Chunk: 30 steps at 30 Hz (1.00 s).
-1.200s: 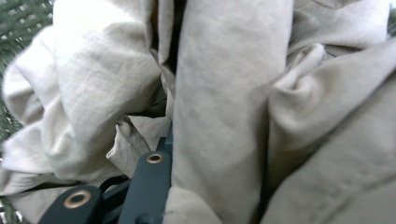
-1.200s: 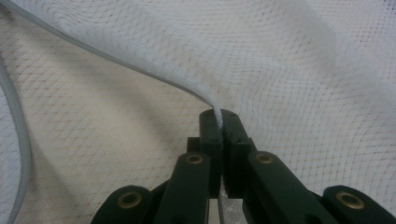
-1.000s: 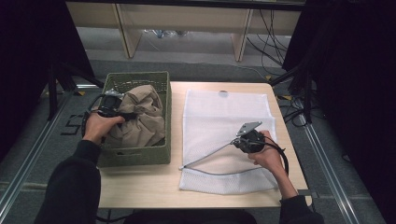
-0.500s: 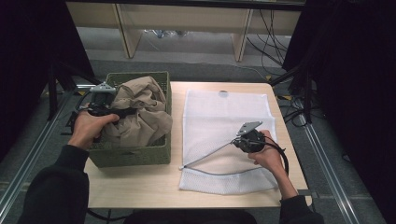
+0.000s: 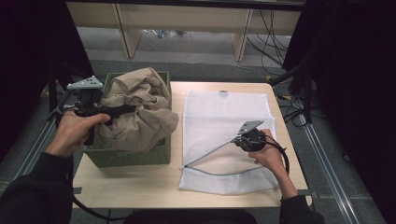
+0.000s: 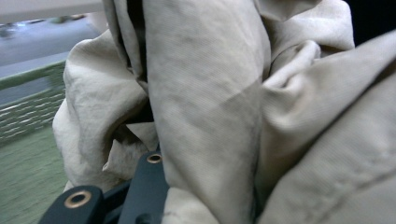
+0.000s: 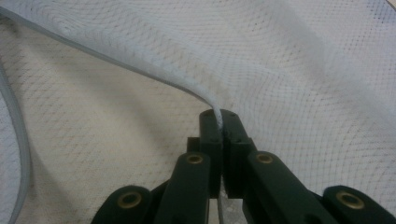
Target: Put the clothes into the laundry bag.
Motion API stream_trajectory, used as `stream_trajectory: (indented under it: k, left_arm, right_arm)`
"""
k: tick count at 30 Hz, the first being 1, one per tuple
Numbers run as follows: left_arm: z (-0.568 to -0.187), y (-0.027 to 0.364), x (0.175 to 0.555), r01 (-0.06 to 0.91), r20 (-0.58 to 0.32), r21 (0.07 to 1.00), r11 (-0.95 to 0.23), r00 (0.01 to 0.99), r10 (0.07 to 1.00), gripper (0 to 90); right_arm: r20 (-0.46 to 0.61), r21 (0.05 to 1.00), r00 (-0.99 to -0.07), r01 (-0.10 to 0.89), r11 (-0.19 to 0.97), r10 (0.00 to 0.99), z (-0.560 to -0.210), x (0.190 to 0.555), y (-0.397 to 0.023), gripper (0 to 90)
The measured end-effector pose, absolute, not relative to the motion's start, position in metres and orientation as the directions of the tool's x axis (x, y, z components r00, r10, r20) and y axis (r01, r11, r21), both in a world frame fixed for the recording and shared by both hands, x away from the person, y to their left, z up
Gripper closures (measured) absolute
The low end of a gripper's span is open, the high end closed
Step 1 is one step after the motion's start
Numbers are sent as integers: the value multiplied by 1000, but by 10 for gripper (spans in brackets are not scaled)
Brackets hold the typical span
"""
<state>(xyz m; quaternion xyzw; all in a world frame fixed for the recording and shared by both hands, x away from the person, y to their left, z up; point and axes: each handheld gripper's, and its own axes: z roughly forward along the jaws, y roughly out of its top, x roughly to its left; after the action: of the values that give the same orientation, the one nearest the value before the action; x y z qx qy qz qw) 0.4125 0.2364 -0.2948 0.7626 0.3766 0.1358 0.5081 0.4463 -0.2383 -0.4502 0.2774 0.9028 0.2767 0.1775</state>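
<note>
High view: the crumpled beige cotton garment (image 5: 137,109) is bunched up over the green woven basket (image 5: 133,156) at the table's left. It's soft and floppy, probably light, so I'd grab a thick fold.

Left gripper view: the left gripper (image 6: 140,186) is clamped on a fold, jaws partly closed.

Right gripper view: the right gripper (image 7: 223,123) is pinched tight on the white mesh laundry bag (image 7: 303,70)'s rim, holding its mouth open.

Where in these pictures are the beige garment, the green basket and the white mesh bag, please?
beige garment (image 5: 140,112): high view, its bunched middle above the basket.
green basket (image 5: 133,156): high view, its near wall.
white mesh bag (image 5: 219,116): high view, its flat upper panel on the table.
</note>
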Motion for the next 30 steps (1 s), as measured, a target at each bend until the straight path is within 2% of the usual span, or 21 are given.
stream_trajectory:
  k: [4,6,7,13,16,17,21,30]
  left_arm:
    - [-290,224,399,437,-222,881,-180,718,660,671]
    - [-290,219,395,428,-228,885,-184,743,630,670]
    - [-290,214,390,447,-261,879,-168,745,614,670]
    - [-288,183,370,417,-275,889,-189,816,509,670]
    - [-288,169,362,395,-262,893,-216,847,463,670]
    - [-288,163,359,396,-268,893,-216,852,450,670]
    - [-290,143,351,381,-282,897,-222,882,377,670]
    - [-298,106,340,391,-318,887,-246,903,290,675]
  right_arm:
    - [-181,599,-793,380,705,581,-450,448,-239,898]
    - [-163,600,-780,408,688,605,-449,446,-238,898]
    - [-166,599,-783,403,692,600,-449,446,-238,898]
    - [-167,608,-780,401,686,604,-446,447,-239,898]
    - [-186,623,-789,366,691,586,-443,449,-240,898]
    - [-166,626,-776,394,673,609,-440,447,-241,898]
    - [-167,637,-772,390,665,613,-437,448,-242,898]
    - [-176,641,-782,370,672,598,-434,450,-244,898]
